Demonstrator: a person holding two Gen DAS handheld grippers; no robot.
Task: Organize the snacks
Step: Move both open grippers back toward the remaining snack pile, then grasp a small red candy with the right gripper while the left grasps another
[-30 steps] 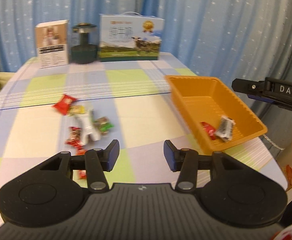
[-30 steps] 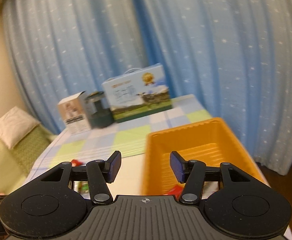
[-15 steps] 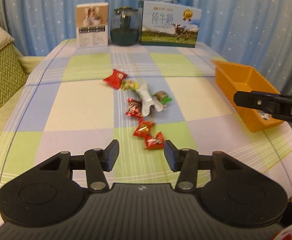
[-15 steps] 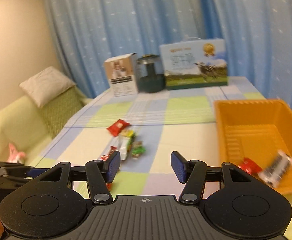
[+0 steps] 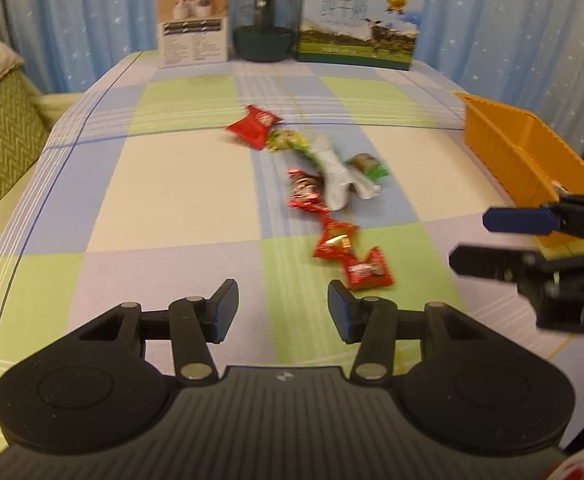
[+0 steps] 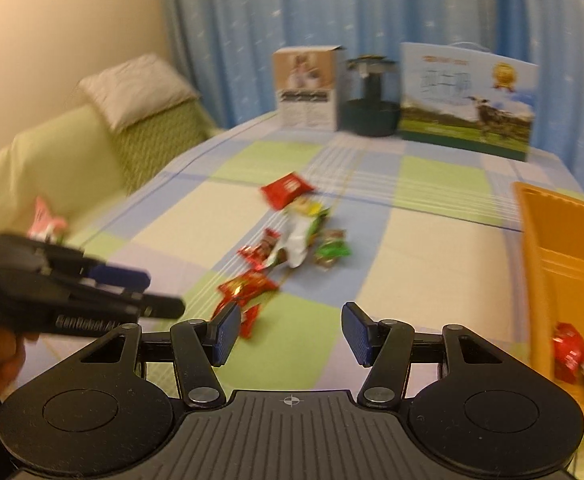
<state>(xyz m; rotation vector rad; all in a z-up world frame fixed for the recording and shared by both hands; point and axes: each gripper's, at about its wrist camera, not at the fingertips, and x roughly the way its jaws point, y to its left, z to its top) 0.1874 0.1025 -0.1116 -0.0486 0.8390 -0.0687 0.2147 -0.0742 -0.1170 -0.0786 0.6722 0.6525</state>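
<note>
The loose snacks (image 5: 328, 188) are lying in a trail mid-table, well apart from the orange bin (image 5: 532, 152) already holding two. You are hovering both the left gripper (image 5: 283, 309) and right gripper (image 6: 287, 332) spread apart and empty, probably lining up on the nearest red wrapper (image 5: 366, 270).

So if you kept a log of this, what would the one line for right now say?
left gripper: open, empty | right gripper: open, empty | loose wrapped snacks: on checked tablecloth | orange plastic bin: holds two snacks

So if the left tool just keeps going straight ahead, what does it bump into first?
Probably the nearest red candy. It lies just past the left tool, slightly toward its right finger, so it might slide by and meet the next red wrapper. Depth is hard to judge.
</note>
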